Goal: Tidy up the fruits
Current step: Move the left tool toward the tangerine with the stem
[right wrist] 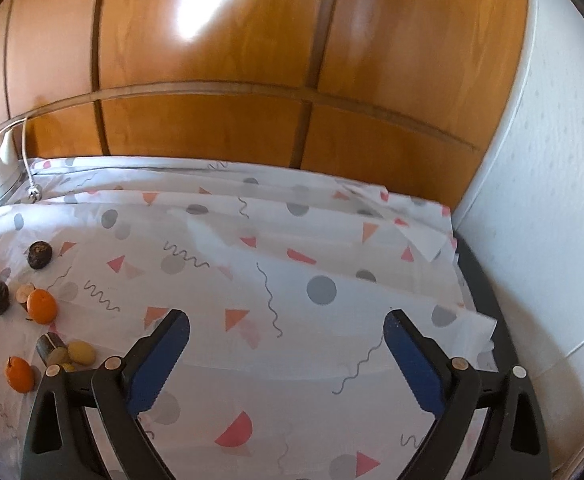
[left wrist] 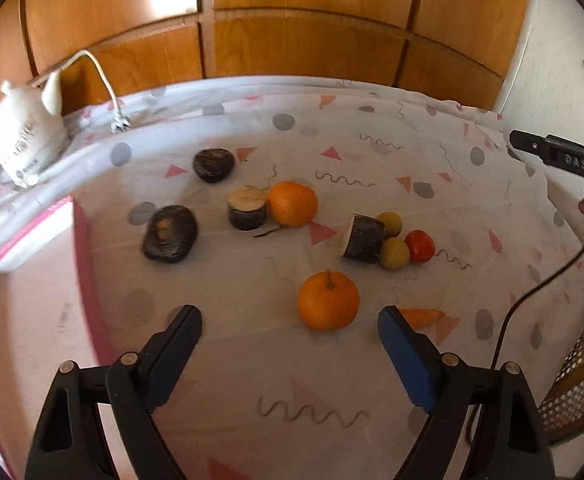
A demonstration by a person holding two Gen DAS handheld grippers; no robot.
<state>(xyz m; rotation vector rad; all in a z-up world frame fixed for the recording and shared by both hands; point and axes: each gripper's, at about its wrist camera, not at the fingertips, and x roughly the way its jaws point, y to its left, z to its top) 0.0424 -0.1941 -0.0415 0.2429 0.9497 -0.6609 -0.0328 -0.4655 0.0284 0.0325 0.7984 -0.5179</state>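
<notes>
Fruits lie on a patterned tablecloth. In the left wrist view, a near orange sits just ahead of my open, empty left gripper. Farther back are a second orange, two dark cut pieces, two dark whole fruits, two yellow-green fruits and a red one. My right gripper is open and empty over bare cloth, with the fruits far to its left.
A pink-edged white box stands at the left of the table. A white teapot and a plug cord sit at the back left. Wooden cabinet doors rise behind the table. A wicker chair is at the right.
</notes>
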